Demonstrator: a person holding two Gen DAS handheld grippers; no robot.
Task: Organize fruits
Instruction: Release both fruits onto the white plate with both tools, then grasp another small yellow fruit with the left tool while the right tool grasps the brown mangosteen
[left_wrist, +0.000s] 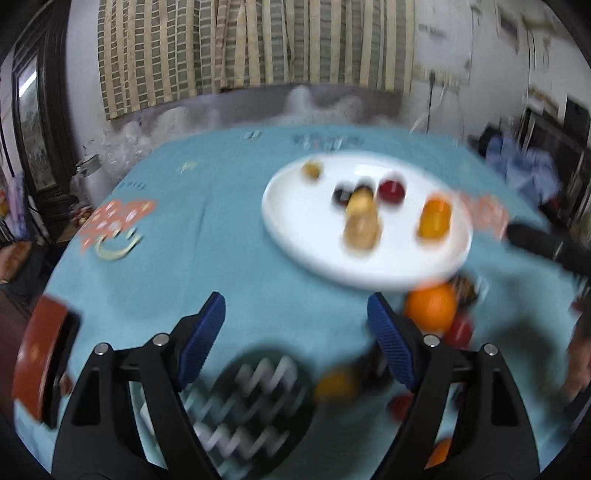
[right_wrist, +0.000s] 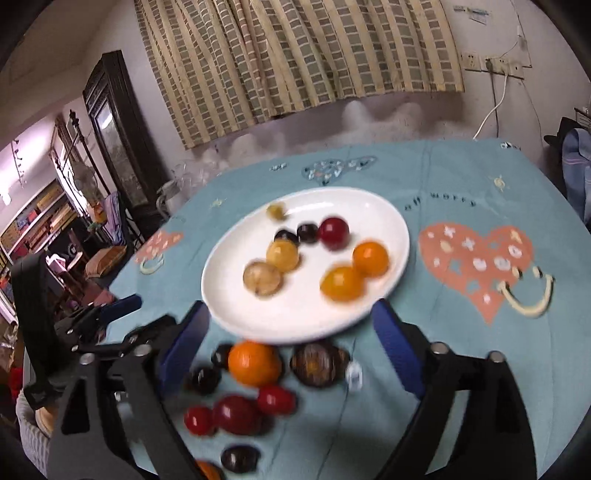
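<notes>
Loose fruit lies on the near side of the plate (right_wrist: 229, 295), right under the right gripper (right_wrist: 290, 323).

Its jaws stand wide apart and empty, the orange (right_wrist: 254, 363) between them, touching the plate's near rim; the left gripper (left_wrist: 295, 325), also apart, sits farther left.
</notes>
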